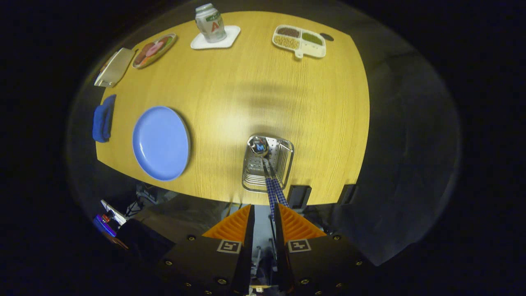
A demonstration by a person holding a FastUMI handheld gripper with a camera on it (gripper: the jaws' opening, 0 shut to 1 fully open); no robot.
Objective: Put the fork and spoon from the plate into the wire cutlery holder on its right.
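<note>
Fingers [264, 213] pinch spoon [263, 156] handle (checked), bowl pointing into wire holder [283, 164].

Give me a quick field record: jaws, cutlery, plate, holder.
gripper: above the holder, jaws nearly closed, both seeming to press on the checked handle
spoon: bowl down inside the holder, checked handle running up between the jaws
second checked handle: beside it in the holder; likely the fork
plate: blue, bare, left of the holder
wire cutlery holder: at the wooden table's near edge

Can [210, 23] on white coaster [216, 40], divided snack tray [299, 41] — blue cloth [103, 118] beside.
</note>
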